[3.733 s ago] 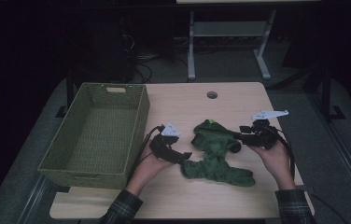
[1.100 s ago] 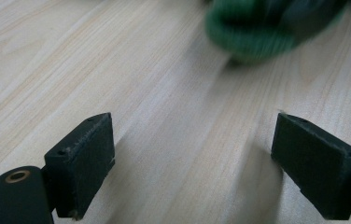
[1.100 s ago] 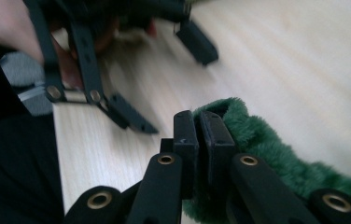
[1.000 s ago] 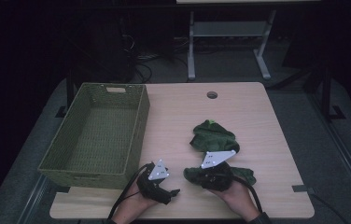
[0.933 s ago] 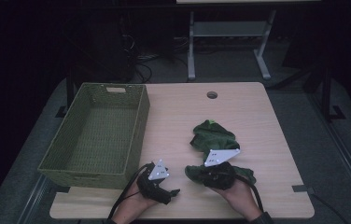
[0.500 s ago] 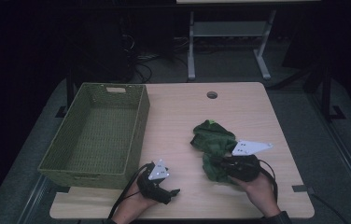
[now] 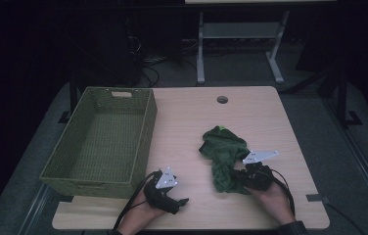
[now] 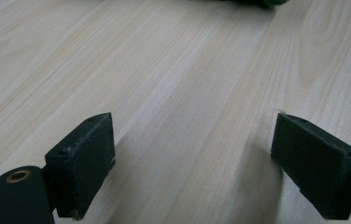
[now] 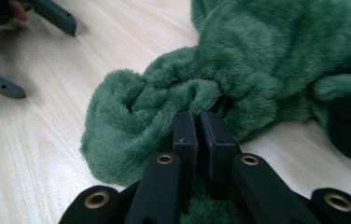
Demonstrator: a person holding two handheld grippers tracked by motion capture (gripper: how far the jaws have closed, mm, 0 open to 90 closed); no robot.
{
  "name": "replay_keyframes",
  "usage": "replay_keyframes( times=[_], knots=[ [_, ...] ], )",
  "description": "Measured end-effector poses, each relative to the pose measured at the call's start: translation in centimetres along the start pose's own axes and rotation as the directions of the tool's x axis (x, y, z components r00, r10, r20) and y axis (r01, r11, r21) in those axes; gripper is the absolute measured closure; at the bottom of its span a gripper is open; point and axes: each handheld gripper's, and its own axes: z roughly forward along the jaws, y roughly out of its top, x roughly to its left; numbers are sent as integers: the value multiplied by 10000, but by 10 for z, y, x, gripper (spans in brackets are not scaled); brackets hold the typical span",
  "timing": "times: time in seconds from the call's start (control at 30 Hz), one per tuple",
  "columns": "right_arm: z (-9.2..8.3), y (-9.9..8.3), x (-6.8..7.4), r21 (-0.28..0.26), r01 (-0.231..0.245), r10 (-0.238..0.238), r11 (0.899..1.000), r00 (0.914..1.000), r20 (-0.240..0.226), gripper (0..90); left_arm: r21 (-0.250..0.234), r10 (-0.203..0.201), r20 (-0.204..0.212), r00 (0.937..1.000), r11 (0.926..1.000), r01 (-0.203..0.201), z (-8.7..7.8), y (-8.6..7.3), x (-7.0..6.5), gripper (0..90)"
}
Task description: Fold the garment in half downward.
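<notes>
- The right hand-held gripper (image 9: 197,122) is pinching the green fleece garment (image 7: 225,156) tightly; it should be keeping this grip
- The left hand-held gripper (image 7: 174,201), near the basket (image 7: 101,139), is standing wide open and holding nothing

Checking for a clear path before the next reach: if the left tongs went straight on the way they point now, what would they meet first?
Probably the green plush garment; the left tongs stand open over bare wooden table before it, though depth is hard to judge.
</notes>
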Motion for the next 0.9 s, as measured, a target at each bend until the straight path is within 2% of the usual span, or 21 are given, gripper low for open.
replay_keyframes(
  times=[0.03,0.13,0.27,0.37,0.4,0.43,0.57,0.83,0.9],
  knots=[
    [0,0,0,0,0,0,10000,10000,0,851,0,0,0,10000,10000,0,0,0,0,128],
    [12,0,4,446,257,-255,9987,9997,-61,852,1,2,-1,10000,10000,-2,0,0,0,128],
    [14,0,2,493,273,-275,9984,9996,38,836,2,-2,-1,10000,10000,2,0,0,0,128],
    [4,0,0,154,91,-94,9998,9998,198,742,4,2,-3,10000,10000,-2,0,0,0,129],
    [4,0,0,154,91,-94,9998,9998,198,742,4,2,-3,10000,10000,-2,0,0,0,128],
    [-6,0,-4,-132,-98,101,9999,9997,234,699,9,-4,-1,10000,10000,4,0,0,0,128],
    [-23,-2,-10,-696,-321,344,9971,9989,318,661,3,-5,-5,10000,10000,5,0,0,0,128],
    [-43,-18,-17,-907,-54,108,9959,9982,592,607,-21,-29,2,10000,10000,29,0,0,0,129],
    [-48,-24,-18,-808,59,0,9967,9973,733,595,-33,-33,0,10000,10000,33,0,0,0,129]
  ],
)
